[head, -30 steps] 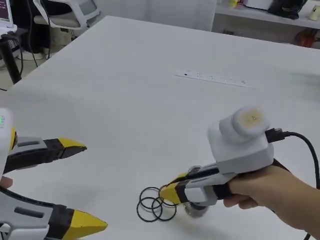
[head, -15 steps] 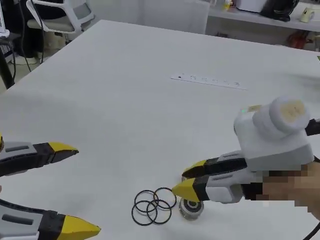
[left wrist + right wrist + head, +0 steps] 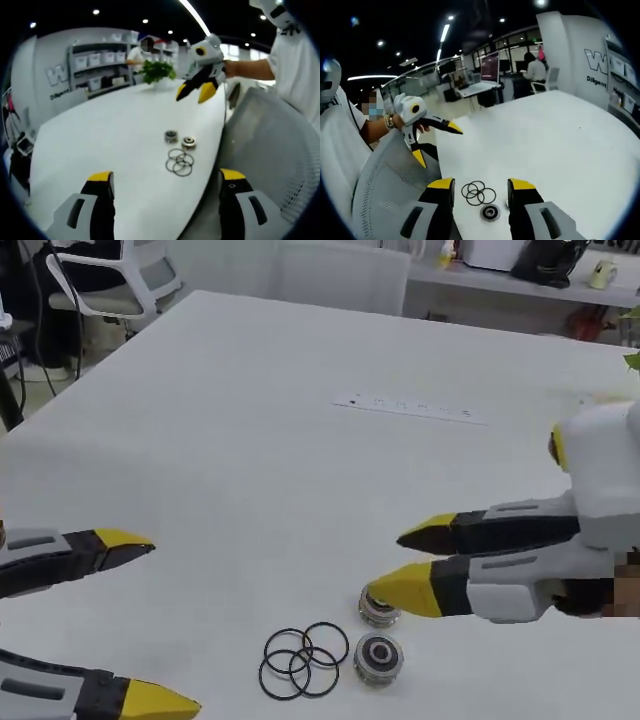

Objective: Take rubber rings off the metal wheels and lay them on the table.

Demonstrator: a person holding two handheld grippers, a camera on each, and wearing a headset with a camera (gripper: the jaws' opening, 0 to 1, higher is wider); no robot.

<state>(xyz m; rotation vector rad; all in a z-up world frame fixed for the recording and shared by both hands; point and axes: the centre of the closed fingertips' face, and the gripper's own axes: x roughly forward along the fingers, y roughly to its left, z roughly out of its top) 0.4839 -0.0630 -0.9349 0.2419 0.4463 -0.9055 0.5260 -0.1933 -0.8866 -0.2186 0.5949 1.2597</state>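
In the head view the left gripper [image 3: 148, 625] is cut off by the left and bottom edges, so just its two black fingers with yellow tips can be seen. The right gripper [image 3: 392, 562] runs off the right edge. The far metal wheel [image 3: 374, 614] is partly hidden behind the yellow tip of the right gripper's lower finger. In the right gripper view it just peeks out from behind a finger too. The near metal wheel [image 3: 378, 659] is in plain sight, lying flat with a dark hole in its middle. Both wheels are too small to tell if any rubber is on them. The rubber rings [image 3: 303, 660] are thin black loops (about four, lying over each other in a little bunch). They lie flat on the white desk [image 3: 250, 440], close to its near edge and just left of the near metal wheel, between the two grippers. The left gripper's fingers are spread wide apart and hold nothing. The right gripper's fingers are open as well, not as wide, and they are empty, held up over the desk by the wheels. Far across the desk lies a long white power strip [image 3: 410, 408].
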